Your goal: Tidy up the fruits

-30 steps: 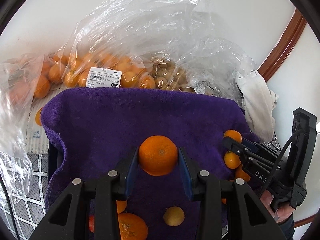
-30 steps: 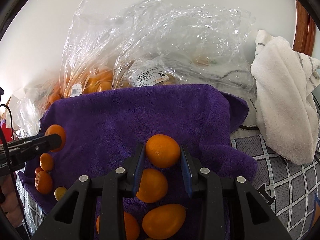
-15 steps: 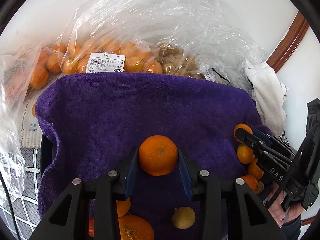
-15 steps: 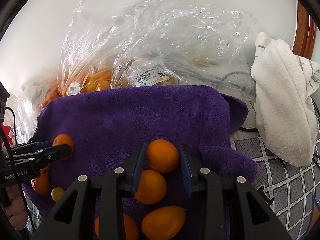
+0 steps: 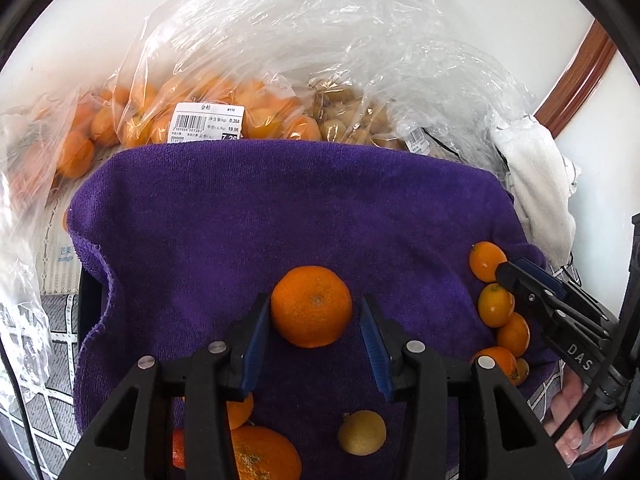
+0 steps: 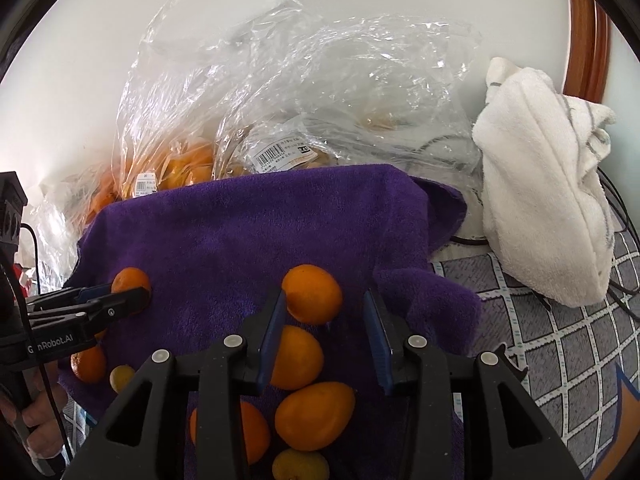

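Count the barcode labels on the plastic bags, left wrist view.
2: first label on the orange-fruit bag, above the purple towel; second label farther right, partly behind the towel's edge. More may be hidden.

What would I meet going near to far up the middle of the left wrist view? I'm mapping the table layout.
Yellowish small fruit → orange between the left gripper's opening jaws → purple towel → bagged fruit with price label → white wall.
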The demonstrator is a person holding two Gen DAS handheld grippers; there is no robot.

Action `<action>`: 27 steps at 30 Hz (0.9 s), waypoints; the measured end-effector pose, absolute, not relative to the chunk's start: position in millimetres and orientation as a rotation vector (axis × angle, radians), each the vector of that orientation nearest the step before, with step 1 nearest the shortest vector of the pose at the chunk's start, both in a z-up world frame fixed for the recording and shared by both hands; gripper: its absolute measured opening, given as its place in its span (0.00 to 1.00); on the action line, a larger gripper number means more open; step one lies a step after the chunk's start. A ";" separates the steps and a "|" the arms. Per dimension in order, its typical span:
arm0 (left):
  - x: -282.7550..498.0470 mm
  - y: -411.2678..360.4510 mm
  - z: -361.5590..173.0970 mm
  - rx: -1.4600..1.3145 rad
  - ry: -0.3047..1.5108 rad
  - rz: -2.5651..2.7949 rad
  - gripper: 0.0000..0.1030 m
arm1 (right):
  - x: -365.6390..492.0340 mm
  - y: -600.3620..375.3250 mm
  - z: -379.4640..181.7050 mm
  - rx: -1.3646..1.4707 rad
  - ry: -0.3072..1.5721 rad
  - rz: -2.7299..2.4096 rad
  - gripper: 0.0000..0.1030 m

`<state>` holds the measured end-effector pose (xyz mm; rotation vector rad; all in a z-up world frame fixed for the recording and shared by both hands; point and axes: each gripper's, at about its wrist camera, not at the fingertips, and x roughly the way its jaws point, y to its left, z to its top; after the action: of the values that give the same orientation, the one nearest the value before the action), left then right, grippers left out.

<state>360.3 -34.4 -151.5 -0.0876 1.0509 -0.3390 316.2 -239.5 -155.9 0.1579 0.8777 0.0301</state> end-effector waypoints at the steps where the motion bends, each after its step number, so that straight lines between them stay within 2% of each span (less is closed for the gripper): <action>1: 359.2 -35.7 -149.5 -0.080 1.046 -0.339 0.42 | 313.4 -239.6 -153.6 0.154 0.877 0.030 0.39; 5: 351.4 -37.1 -131.9 -0.065 1.016 -0.334 0.43 | 294.9 -241.2 -138.1 0.144 0.859 0.007 0.39; 9: 331.7 -31.8 -105.9 -0.057 0.950 -0.319 0.53 | 274.5 -245.9 -120.4 0.164 0.869 -0.005 0.39; 14: 296.2 -19.8 -85.3 -0.055 0.916 -0.304 0.57 | 238.8 -247.9 -93.0 0.148 0.845 -0.054 0.40; 16: 280.9 -15.0 -77.9 -0.048 0.903 -0.286 0.58 | 224.7 -247.8 -83.8 0.146 0.832 -0.067 0.44; 22: 221.3 -5.0 -58.0 -0.030 0.855 -0.251 0.66 | 179.0 -243.0 -59.0 0.117 0.808 -0.077 0.45; 23: 210.7 -4.2 -54.2 -0.027 0.845 -0.241 0.68 | 171.6 -242.9 -56.2 0.119 0.807 -0.074 0.47; 25: 191.5 -2.0 -47.0 -0.028 0.829 -0.232 0.72 | 155.1 -241.3 -50.1 0.109 0.787 -0.075 0.64; 27: 170.5 -0.1 -38.7 -0.027 0.808 -0.225 0.77 | 132.5 -241.3 -41.0 0.097 0.736 -0.079 0.77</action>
<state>170.5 -0.1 -38.7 -0.0274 0.8081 -0.2249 132.5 -241.3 -41.0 0.0965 0.7362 -0.0787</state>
